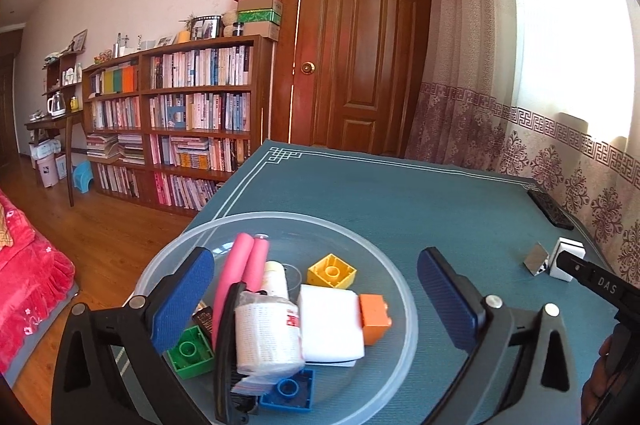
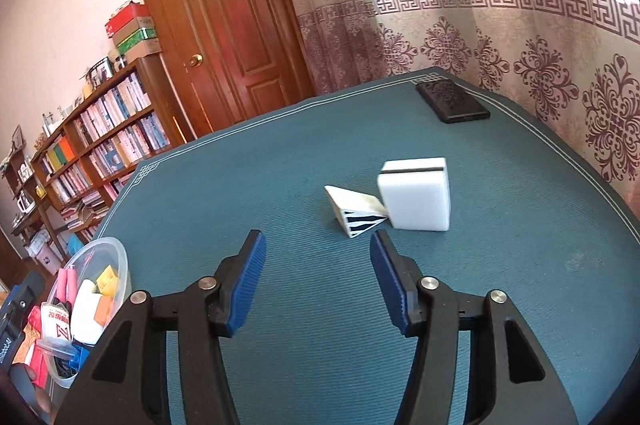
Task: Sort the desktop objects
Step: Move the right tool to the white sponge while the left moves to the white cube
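Left wrist view hangs right over the clear plastic bowl [image 1: 394,267], and it's already crowded: yellow brick [image 1: 331,270], orange brick [image 1: 374,319], green brick [image 1: 191,352] and blue brick [image 1: 289,390], all hard studded plastic, plus two pink foam tubes [image 1: 242,267], a soft white sponge block [image 1: 330,327] and a wrapped white roll [image 1: 266,335] with printed text. So most of the sorting looks done. The left gripper [image 1: 316,299] hovers above the bowl, jaws spread wide, holding nothing.

Right of the bowl, out on the woven teal mat [image 2: 280,165], two pieces are left: a white cube [image 2: 416,197] with a dark slot on top, and touching it a wedge-shaped striped piece [image 2: 356,213]. The right gripper [image 2: 318,285] sits just short of them, jaws apart, empty. Farther from the bowl, a glossy black phone [image 2: 452,101] lies flat.
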